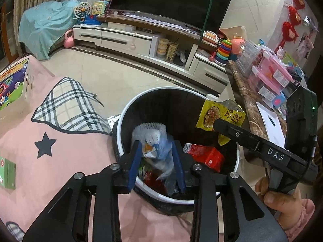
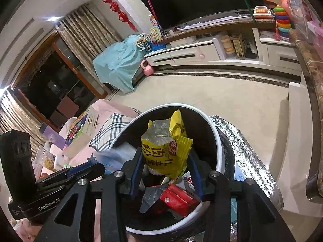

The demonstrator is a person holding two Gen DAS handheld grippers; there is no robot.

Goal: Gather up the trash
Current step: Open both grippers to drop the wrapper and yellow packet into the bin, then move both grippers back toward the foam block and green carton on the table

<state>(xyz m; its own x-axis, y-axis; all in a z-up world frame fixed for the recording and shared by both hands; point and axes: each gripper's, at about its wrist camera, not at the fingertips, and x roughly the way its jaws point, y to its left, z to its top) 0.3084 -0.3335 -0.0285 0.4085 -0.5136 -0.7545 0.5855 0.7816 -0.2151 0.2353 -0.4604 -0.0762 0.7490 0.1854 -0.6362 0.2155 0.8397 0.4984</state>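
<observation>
Blue-padded fingers of the left gripper stand over the near rim of the trash bin, a round black bin with a white rim beside a pink bed cover printed with a star and a plaid patch. Between those fingers shows a white and blue wrapper; the pads stand slightly apart from it on both sides, so the left gripper looks open with the wrapper in the gap, though whether a pad touches it cannot be told for certain.

Over the far side of the bin, the right gripper has a yellow snack bag between its fingers. The bag's crumpled open top points up and its lower part hangs inside the bin's mouth. Its sides seem clear of the pads, so this gripper also reads as open around the bag.

Inside the bin lie a red carton and other crumpled plastic wrappers. In the left wrist view, a hand grips the right gripper's handle, next to a marble-topped worktop carrying pink plastic boxes.
</observation>
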